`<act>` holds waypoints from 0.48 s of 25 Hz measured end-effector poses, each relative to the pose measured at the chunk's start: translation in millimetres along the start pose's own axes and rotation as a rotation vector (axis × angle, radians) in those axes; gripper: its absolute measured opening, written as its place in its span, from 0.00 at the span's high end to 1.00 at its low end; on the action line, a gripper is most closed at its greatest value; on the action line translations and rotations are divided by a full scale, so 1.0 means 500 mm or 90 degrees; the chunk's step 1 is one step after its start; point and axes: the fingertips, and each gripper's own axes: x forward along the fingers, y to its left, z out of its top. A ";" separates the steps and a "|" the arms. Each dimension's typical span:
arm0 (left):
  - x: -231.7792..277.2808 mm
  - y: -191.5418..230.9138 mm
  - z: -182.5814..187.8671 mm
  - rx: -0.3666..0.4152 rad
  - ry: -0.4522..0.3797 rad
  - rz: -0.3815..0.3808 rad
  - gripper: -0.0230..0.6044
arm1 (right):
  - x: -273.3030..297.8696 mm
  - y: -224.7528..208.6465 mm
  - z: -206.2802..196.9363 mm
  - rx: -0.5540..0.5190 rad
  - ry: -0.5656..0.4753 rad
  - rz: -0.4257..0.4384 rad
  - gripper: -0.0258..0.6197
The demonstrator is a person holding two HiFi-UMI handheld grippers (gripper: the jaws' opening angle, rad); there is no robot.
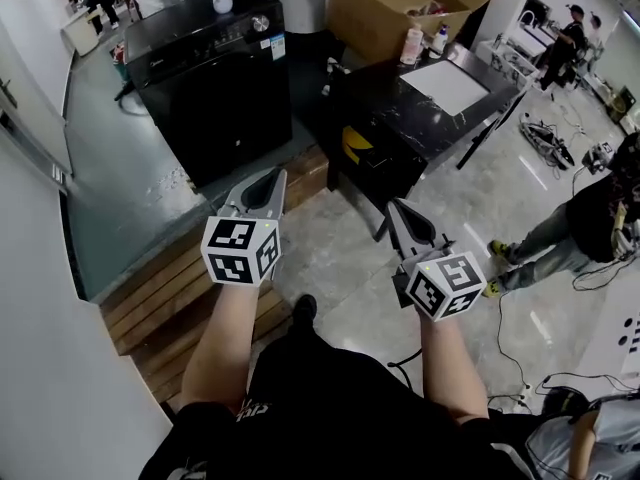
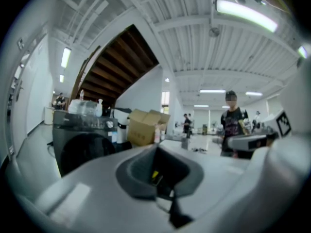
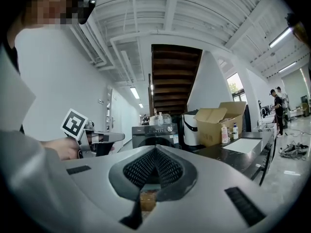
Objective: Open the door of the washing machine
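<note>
My left hand-held gripper and right hand-held gripper are closed, empty. The far black front-loading washing machine has a door that probably latches stiffly; I'd hook its edge.

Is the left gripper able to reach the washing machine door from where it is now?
Probably not yet. The left gripper, shut and empty, is held well short of the washing machine, whose door is closed. Nothing stands between them, so a step closer should do.

The left gripper and right gripper are pale grey and tapering, each with a white cube of black square markers; black top, black trousers, black shoe at six o'clock
</note>
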 end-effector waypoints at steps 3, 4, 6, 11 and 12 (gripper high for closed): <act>0.039 0.026 0.000 -0.007 -0.002 0.001 0.95 | 0.042 -0.026 -0.001 -0.004 0.012 0.005 0.97; 0.052 0.036 -0.001 -0.010 -0.002 0.001 0.95 | 0.057 -0.036 0.001 -0.004 0.013 0.004 0.97; 0.081 0.062 -0.005 -0.015 0.002 0.001 0.95 | 0.092 -0.051 0.003 -0.003 0.015 0.006 0.97; 0.161 0.143 0.005 -0.020 0.006 0.007 0.95 | 0.200 -0.082 0.006 0.002 0.031 0.017 0.97; 0.178 0.157 0.010 -0.020 0.006 0.007 0.95 | 0.220 -0.089 0.009 0.003 0.032 0.017 0.97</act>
